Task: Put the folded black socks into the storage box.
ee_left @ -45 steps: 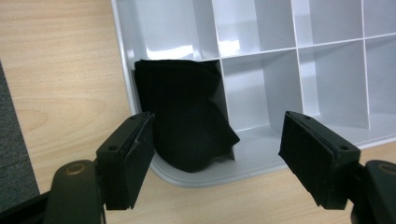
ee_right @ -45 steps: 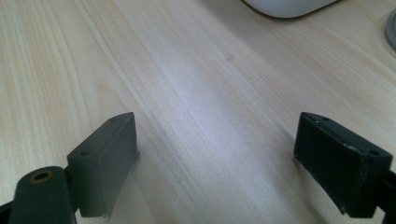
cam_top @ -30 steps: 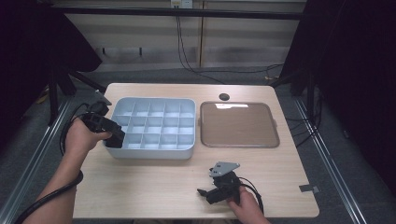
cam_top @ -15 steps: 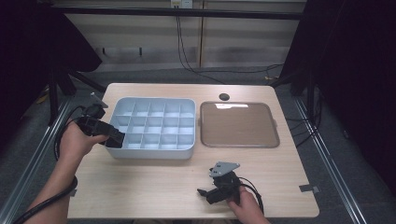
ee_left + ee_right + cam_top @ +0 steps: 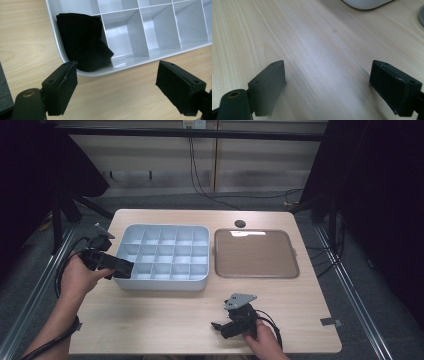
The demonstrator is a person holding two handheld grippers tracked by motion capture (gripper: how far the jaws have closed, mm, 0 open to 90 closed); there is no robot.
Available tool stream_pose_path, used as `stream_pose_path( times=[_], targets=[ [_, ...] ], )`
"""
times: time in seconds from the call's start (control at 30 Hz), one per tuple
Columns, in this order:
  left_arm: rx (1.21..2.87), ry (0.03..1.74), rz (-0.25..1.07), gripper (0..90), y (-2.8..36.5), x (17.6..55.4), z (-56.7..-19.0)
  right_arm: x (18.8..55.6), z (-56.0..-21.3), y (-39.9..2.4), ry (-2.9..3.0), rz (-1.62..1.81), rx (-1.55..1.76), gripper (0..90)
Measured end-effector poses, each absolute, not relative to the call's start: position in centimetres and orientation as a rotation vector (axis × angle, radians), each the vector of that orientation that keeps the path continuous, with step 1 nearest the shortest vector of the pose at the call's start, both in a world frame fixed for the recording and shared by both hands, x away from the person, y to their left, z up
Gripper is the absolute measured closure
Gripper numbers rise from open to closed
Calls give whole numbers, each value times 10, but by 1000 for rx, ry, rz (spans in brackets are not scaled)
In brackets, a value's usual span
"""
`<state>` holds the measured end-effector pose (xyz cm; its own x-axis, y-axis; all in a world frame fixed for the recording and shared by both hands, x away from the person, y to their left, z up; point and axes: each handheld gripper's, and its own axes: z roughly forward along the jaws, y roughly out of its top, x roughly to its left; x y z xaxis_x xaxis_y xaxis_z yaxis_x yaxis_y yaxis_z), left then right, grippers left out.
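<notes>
A black folded cloth (image 5: 83, 42) lies in the corner compartment of the light grey divided tray (image 5: 165, 282). My left gripper (image 5: 117, 85) hovers just outside that corner. Its jaws have just been opening and stand open, with bare table and the tray rim (image 5: 130, 65) between them and no contact with the cloth. In the high view the left gripper (image 5: 125, 268) sits at the tray's front left corner, held by a hand. My right gripper (image 5: 220, 326) rests near the table's front edge. Its jaws (image 5: 328, 85) are open over bare wood.
A shallow brown tray (image 5: 255, 254) lies to the right of the divided tray. A small dark round thing (image 5: 240, 223) sits near the table's back edge. The other compartments (image 5: 155, 27) in the left gripper view hold nothing. Grey tape (image 5: 330, 322) marks the front right corner.
The left hand has drawn back a little to the left from the tray's corner. The right hand and its gripper have stayed put.
</notes>
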<state>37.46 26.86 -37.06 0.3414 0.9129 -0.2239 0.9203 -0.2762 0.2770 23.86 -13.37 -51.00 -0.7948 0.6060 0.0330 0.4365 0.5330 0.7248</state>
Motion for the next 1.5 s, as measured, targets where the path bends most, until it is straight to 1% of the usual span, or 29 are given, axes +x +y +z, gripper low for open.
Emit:
stream_pose_path(
  times=[0.37,1.5],
  targets=[
    [2278,1545,-22,171,264,362,-375,238,-510,-134,2550,1111,883,129],
    [2248,1459,-70,173,258,329,-411,238,-510,-134,2552,1109,881,129]
  ],
)
